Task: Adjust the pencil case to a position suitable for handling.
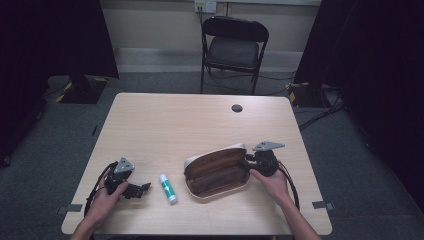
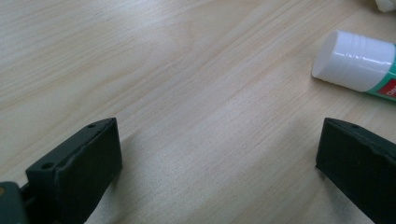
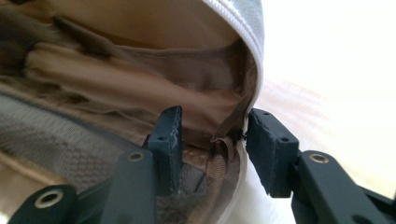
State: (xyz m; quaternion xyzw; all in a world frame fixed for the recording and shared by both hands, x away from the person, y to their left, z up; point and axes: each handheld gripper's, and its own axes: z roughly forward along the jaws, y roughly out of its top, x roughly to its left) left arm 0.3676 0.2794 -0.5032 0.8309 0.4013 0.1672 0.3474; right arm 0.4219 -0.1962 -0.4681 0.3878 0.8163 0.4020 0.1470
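the open pencil case (image 1: 218, 171) lies on the table (image 1: 165, 120), right of centre, with the glue stick (image 1: 168, 188) just beside it on the left. the right gripper (image 3: 212, 140) straddles the case's end wall at the zipper edge, jaws narrow, one inside and one outside; contact of both pads is not certain. risk: a shallow bite on soft fabric may slip or drag the case. the left gripper (image 2: 219, 163) rests wide and empty near the glue stick.

Matt cloth pencil case (image 1: 217, 172), glossy plastic glue stick (image 1: 168, 188), smooth wood-grain table (image 1: 175, 125).
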